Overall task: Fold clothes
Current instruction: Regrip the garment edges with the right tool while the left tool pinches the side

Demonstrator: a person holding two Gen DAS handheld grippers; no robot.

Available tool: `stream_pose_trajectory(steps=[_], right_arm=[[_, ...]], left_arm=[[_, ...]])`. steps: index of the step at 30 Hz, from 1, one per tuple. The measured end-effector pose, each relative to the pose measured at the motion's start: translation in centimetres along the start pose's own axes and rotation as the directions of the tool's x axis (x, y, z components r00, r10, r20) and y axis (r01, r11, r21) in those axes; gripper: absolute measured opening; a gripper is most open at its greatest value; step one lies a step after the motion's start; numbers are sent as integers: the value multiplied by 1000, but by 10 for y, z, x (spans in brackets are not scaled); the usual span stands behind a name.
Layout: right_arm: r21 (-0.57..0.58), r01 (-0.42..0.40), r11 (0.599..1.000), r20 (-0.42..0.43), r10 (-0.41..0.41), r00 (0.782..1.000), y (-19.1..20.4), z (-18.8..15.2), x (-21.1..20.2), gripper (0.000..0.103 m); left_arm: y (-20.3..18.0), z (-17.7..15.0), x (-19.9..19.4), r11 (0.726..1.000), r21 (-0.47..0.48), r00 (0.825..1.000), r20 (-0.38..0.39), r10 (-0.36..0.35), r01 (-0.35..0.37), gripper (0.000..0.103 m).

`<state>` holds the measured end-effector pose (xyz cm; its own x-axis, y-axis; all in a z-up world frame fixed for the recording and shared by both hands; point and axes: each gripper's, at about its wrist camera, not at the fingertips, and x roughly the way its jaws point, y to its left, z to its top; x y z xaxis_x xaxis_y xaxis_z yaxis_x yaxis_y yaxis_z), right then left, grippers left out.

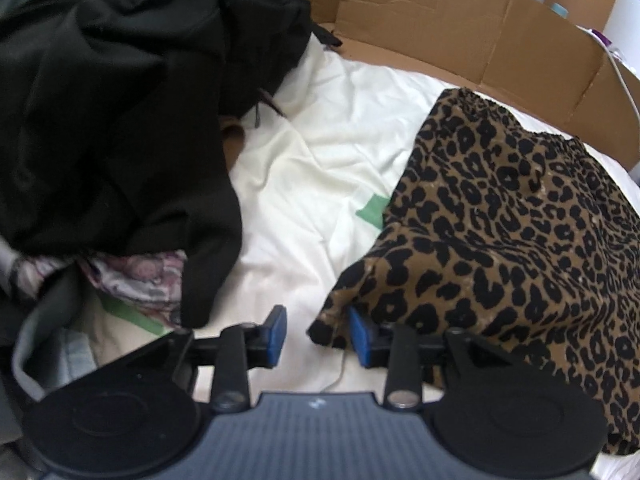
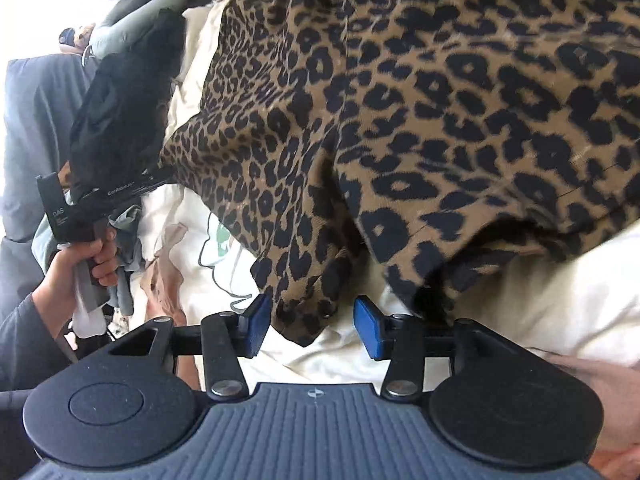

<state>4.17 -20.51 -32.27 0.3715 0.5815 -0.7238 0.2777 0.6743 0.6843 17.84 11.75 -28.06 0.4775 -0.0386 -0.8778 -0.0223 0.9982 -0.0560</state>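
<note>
- Left gripper (image 1: 317, 336): jaws apart, at leopard garment (image 1: 500, 240) corner.
- Right gripper (image 2: 307, 327): jaws apart, around hem.
- Black pile (image 1: 112, 112): left, on white sheet (image 1: 312, 168).
- Cardboard (image 1: 460, 28): behind.

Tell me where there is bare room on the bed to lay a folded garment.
Bare white sheet runs between the black clothes pile and the leopard garment, up to the cardboard. The left side is crowded with heaped clothes.

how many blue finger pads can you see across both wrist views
4: two on the left gripper, beside the leopard-print garment corner; two on the right gripper, open around its lower corner. None look hidden.
</note>
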Motion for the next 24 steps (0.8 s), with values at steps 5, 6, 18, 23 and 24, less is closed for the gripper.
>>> stream_pose_trajectory(steps=[5, 6, 18, 23, 24], right_arm=[[24, -111, 994, -24, 111, 993, 2, -2, 10, 3], [23, -143, 989, -20, 143, 989, 5, -2, 9, 3], [45, -231, 972, 0, 231, 973, -2, -1, -13, 3], [75, -231, 970, 11, 231, 973, -14, 2, -20, 3], [80, -242, 967, 16, 241, 970, -15, 2, -22, 3]], left_arm=[[2, 3, -11, 998, -31, 999, 11, -53, 53, 12], [3, 3, -14, 997, -38, 998, 14, -64, 64, 9], [11, 14, -60, 985, -117, 990, -35, -134, 129, 5], [13, 24, -55, 990, -116, 994, -59, -89, 82, 4], [13, 26, -54, 989, -123, 994, -64, -86, 77, 4]])
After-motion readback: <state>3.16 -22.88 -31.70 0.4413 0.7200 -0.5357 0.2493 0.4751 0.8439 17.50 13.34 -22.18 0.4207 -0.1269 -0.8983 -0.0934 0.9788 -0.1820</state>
